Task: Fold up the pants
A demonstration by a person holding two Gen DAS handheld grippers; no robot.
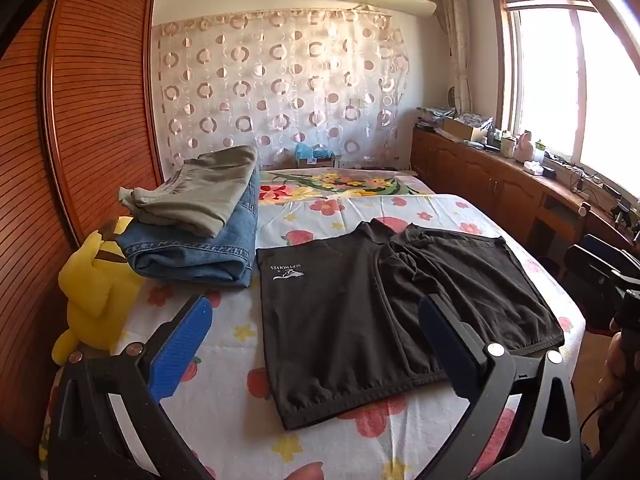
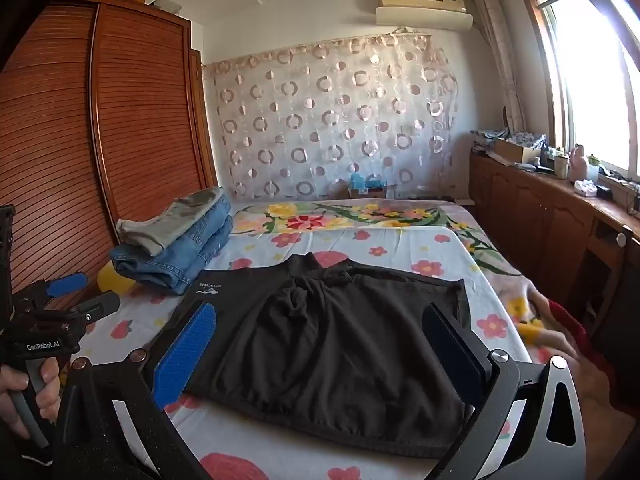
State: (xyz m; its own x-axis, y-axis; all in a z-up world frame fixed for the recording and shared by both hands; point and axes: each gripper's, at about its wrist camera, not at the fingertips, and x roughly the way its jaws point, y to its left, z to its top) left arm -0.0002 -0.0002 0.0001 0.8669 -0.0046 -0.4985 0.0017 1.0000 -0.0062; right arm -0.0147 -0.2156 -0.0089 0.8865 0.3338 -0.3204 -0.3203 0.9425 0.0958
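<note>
The black fabric shorts (image 1: 400,312) lie spread flat on the floral bedsheet (image 1: 224,412), near edge, centre, not yet folded. Far left, a folded olive pair (image 1: 200,200) rests on folded blue denim jeans (image 1: 200,252), judged finished. The left gripper (image 1: 316,344) and right gripper (image 2: 320,352) stand released, grasping nothing. The shorts carry white lettering, seen upside down, apparently "SEPTWOLVES". The left gripper's body, in the right wrist view, reads "GenRobot.AI".

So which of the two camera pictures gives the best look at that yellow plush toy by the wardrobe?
The left wrist view. There the yellow plush toy shows nearly whole, sitting at the bed's edge beside the folded jeans. In the right wrist view only a small yellow patch peeks out behind the jeans and the left gripper.
</note>
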